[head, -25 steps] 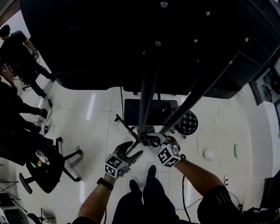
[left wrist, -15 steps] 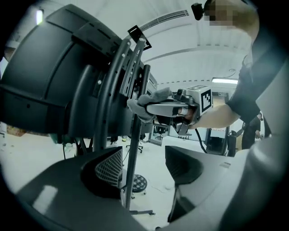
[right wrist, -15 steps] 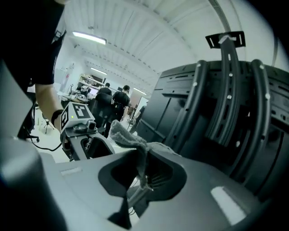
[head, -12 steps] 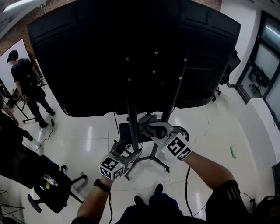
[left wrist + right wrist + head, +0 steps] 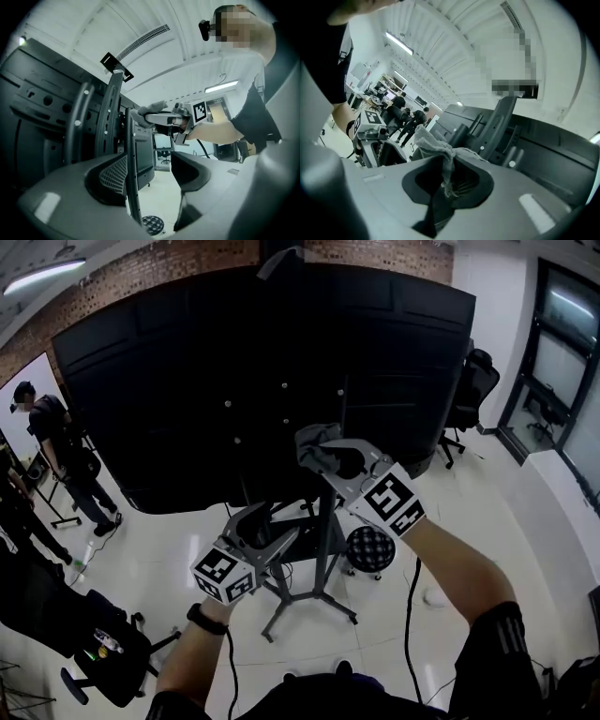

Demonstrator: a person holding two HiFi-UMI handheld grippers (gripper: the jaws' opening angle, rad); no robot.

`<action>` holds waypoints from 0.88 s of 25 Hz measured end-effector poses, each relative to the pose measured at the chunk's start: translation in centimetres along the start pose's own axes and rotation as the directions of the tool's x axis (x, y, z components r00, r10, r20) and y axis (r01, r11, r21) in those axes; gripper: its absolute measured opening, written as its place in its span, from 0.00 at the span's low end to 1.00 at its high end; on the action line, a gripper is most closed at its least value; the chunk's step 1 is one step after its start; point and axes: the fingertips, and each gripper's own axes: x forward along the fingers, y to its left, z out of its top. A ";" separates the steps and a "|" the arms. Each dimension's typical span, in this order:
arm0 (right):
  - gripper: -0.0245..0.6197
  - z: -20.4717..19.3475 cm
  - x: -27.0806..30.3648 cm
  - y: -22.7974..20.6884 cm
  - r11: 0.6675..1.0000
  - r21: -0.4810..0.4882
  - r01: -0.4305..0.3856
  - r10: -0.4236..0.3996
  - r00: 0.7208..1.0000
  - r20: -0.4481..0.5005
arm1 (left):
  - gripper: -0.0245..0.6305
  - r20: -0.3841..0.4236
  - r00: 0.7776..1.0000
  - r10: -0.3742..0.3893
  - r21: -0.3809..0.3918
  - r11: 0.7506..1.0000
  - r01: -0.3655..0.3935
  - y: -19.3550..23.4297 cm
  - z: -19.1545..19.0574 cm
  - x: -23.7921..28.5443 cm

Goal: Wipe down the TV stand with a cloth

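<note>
**Head view.** Your right gripper (image 5: 342, 463), centre frame, is clenched on the cloth (image 5: 317, 442), which is bunched at its tips. The stand (image 5: 323, 554) has upright members running top to bottom of the frame, under the TV (image 5: 169, 362). The cloth sits high up, over the right-hand one; contact is not clear. Your left gripper (image 5: 255, 529), lower left of centre, is lower down.

**Left gripper view.** The jaws stand apart. A post (image 5: 130, 187) passes between them, hard by the left jaw, not pinched.

**Right gripper view.** The jaws are closed on the cloth (image 5: 440, 152), and the stand (image 5: 501, 119) lies just ahead, upper right of the frame. Judged from this, the right gripper is the nearer, and your stroke should follow the upright's length.
</note>
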 end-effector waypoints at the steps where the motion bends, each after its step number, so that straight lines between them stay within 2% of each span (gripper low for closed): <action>1: 0.11 0.5 -0.1 -1.2 1.000 -0.012 0.002 -0.002 1.000 0.001 | 0.52 0.009 1.000 -0.001 0.013 1.000 0.001 -0.2 0.9 0.9; 4: 0.11 1.5 -0.2 -4.7 1.000 -0.027 0.006 -0.006 1.000 0.007 | 0.52 0.020 1.000 0.007 0.049 0.999 -0.008 -0.6 2.9 3.3; 9: 0.11 2.2 0.4 -10.0 0.998 -0.051 0.024 -0.023 1.000 0.015 | 0.52 0.052 0.998 0.027 0.056 0.998 -0.030 -0.7 6.4 6.8; 13: 0.11 2.6 1.1 -12.4 0.999 -0.045 0.011 -0.009 1.000 0.029 | 0.51 0.077 0.996 0.045 0.087 0.995 -0.051 -0.8 8.4 8.7; 17: 0.11 1.5 1.9 -13.7 1.000 0.006 -0.013 0.013 1.000 0.016 | 0.51 0.084 0.994 0.068 0.090 0.993 -0.076 -0.6 8.4 9.8; 22: 0.11 0.0 1.9 -13.4 0.996 0.062 -0.058 0.057 0.998 0.020 | 0.51 0.063 0.993 0.095 0.075 0.992 -0.100 -0.3 6.4 10.4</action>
